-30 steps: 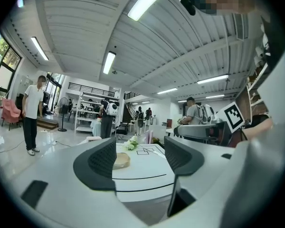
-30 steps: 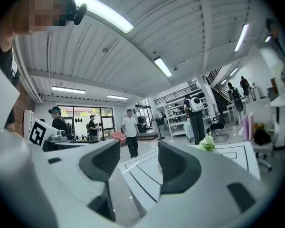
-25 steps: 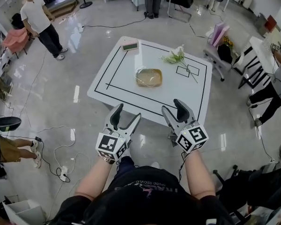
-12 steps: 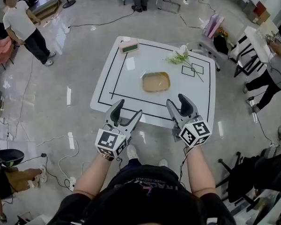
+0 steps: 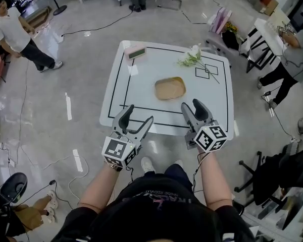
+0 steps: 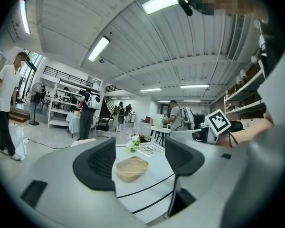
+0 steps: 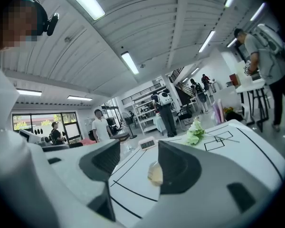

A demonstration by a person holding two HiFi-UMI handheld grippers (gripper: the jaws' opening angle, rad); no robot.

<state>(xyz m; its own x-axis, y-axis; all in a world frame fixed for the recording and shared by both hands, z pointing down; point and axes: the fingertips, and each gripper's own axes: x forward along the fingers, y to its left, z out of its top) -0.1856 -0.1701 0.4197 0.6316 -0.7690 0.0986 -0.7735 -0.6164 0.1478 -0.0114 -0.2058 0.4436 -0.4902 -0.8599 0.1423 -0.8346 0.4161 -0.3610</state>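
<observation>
The left gripper [image 5: 138,116] and right gripper [image 5: 191,106] hover at the white table's [image 5: 141,97] near edge, jaws apart and empty. The tan bowl [image 5: 170,88] and flowers [image 5: 192,58] lie untouched beyond.

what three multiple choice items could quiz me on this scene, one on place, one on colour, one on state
1. Where is the tan bowl?
A. near the middle of the white table
B. at the table's far left corner
C. at the table's near right corner
2. What colour are the lines on the table?
A. red
B. black
C. blue
3. How do the left gripper's jaws stand?
A. shut on the bowl
B. shut, empty
C. apart, empty

A: the head view shows it mid-table, inside the lines.
B: black lines frame the white top.
C: the left gripper view shows a gap, with the bowl far beyond.
</observation>
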